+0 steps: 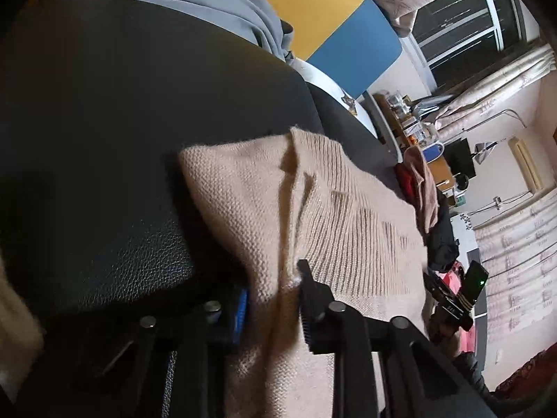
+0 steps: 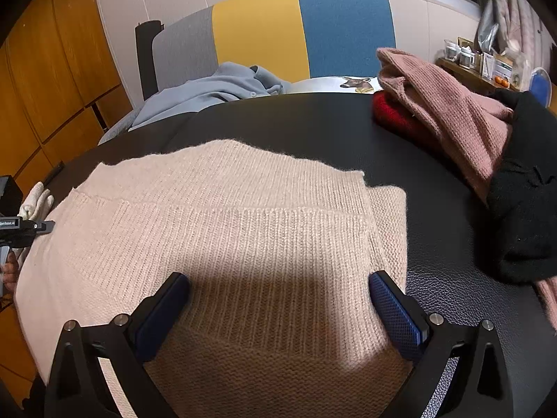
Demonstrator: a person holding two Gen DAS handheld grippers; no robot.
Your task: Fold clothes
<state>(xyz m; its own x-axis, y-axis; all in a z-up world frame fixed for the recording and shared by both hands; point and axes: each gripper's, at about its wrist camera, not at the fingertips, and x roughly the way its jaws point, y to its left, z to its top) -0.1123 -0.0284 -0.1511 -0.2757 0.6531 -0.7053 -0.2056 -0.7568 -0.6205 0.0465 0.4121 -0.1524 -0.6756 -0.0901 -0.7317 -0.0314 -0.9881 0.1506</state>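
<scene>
Beige knit sweater fold sat pinched in left tongs | right tongs gaped wide above sweater's ribbed hem | sweater lay flat on black worktop | pink knit pile at 2 o'clock.

The right gripper has a black plastic frame with two angular arms, and each arm carries round silver screw heads near the finger base. Its fingers wear dark blue pads with a fine mesh-like texture. The left gripper has the same black frame and the same silver screws; one finger shows a bright blue pad, the other is black with a ribbed edge. In the right wrist view, the body of the left gripper appears at the left border as a black and grey block with a small white label, too small to read, beside a white knitted glove and a little bare skin.
</scene>
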